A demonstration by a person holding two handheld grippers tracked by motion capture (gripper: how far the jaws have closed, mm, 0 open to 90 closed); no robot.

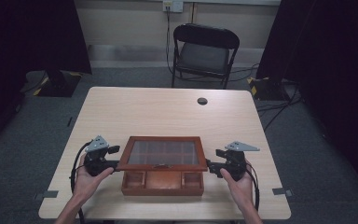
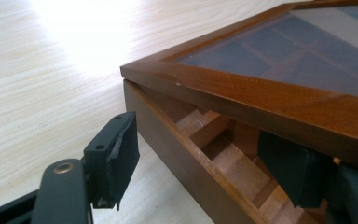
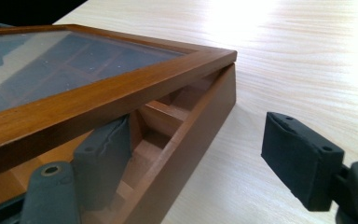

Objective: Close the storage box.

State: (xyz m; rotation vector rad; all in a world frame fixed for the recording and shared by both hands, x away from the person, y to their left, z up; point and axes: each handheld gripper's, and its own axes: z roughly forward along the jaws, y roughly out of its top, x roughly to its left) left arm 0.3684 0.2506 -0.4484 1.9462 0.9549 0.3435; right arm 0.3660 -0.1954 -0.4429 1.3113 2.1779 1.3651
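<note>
From the high view, a wooden box (image 1: 162, 176) sits near the front edge of a pale table (image 1: 168, 112), its glass-paned lid (image 1: 163, 153) raised at the front so the near compartments lie exposed. The left gripper (image 1: 114, 164) meets the lid's left end and the right gripper (image 1: 210, 165) its right end, each held in a hand (image 1: 89, 179). A folding chair (image 1: 204, 53) stands beyond the table.

In the left gripper view, the jaws stand apart across the box's side wall (image 2: 182, 163): one pad (image 2: 116, 158) is outside over the table, the other is inside beneath the lid frame (image 2: 261, 100).

In the right gripper view, the jaws are likewise spread, one pad (image 3: 102, 163) tucked under the lifted lid (image 3: 98, 93) inside the box, the other pad (image 3: 300, 158) outside above the tabletop, clear of the wall (image 3: 191, 154).
</note>
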